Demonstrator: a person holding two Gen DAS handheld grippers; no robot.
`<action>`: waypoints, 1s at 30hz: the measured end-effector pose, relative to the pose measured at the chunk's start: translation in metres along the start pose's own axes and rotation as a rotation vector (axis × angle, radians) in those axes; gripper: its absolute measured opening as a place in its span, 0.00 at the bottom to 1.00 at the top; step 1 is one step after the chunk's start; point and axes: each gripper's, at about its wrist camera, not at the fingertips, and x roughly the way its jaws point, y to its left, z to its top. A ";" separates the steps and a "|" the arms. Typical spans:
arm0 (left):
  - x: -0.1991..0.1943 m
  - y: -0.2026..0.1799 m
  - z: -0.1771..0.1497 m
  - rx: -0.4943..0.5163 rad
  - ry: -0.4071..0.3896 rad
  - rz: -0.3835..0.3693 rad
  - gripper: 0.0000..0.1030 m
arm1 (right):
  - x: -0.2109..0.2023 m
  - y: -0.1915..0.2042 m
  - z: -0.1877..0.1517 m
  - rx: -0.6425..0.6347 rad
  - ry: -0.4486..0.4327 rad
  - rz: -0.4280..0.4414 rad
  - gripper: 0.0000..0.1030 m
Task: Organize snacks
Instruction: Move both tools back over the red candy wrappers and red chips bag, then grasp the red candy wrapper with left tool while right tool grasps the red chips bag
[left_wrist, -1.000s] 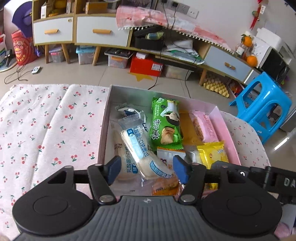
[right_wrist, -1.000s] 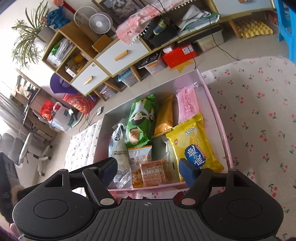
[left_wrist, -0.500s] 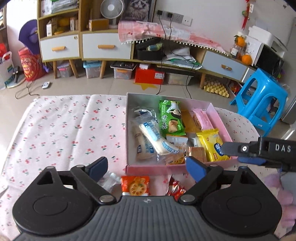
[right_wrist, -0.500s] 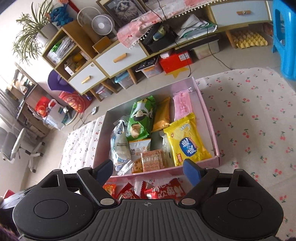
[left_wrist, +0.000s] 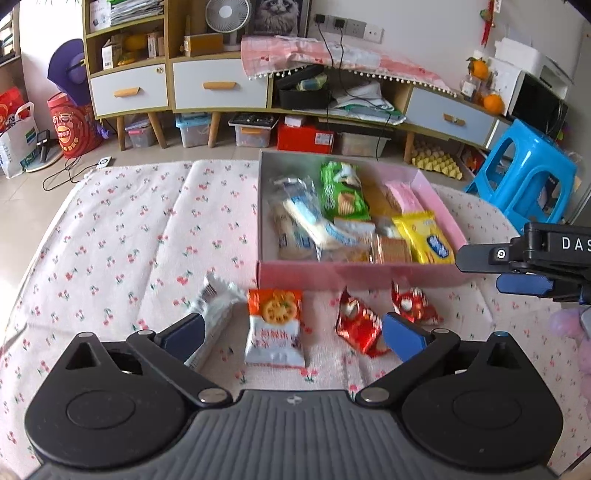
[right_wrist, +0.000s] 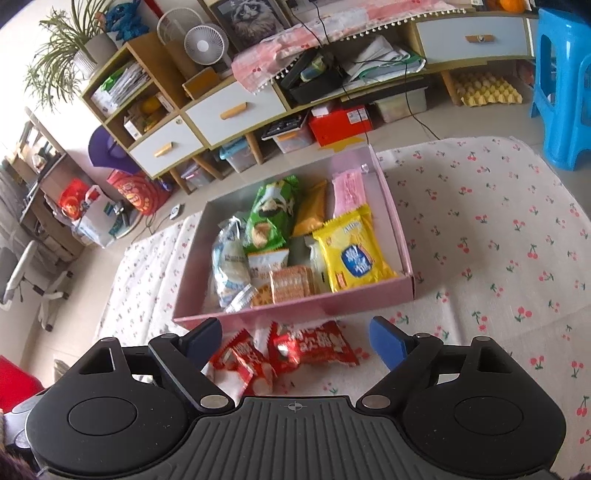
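Observation:
A pink box (left_wrist: 354, 275) on the cherry-print cloth holds several snacks, among them a green packet (left_wrist: 341, 192), a yellow packet (left_wrist: 424, 236) and white-blue packets (left_wrist: 306, 221). On the cloth in front of it lie a white wrapper (left_wrist: 214, 302), an orange-white cracker packet (left_wrist: 275, 325) and two red packets (left_wrist: 356, 325) (left_wrist: 412, 304). My left gripper (left_wrist: 293, 332) hangs over the cracker packet, jaws opening wide, gripping nothing. My right gripper (right_wrist: 297, 338) hovers above the red packets (right_wrist: 314, 345) before the box (right_wrist: 295, 314), jaws opening, pads touching nothing.
The cherry-print cloth (left_wrist: 129, 229) stretches left of the box. Behind it, on the floor, stand a low cabinet (left_wrist: 221, 85) with storage boxes underneath and a blue stool (left_wrist: 524, 173) at the right. My right gripper (left_wrist: 517, 266) shows at the left wrist view's right edge.
Both grippers have drawn back from over the box and opened wider. The white-blue packet once between my left fingers lies in the box. The loose packets in front have come into view.

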 end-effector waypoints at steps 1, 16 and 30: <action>0.002 -0.002 -0.003 0.006 -0.006 -0.002 1.00 | 0.001 -0.002 -0.003 0.000 0.000 -0.001 0.86; 0.029 -0.020 -0.020 -0.042 -0.086 -0.072 0.82 | 0.037 -0.011 -0.006 -0.005 0.059 -0.020 0.86; 0.043 -0.006 -0.019 -0.186 -0.005 -0.149 0.48 | 0.068 -0.012 -0.013 -0.035 0.093 -0.008 0.75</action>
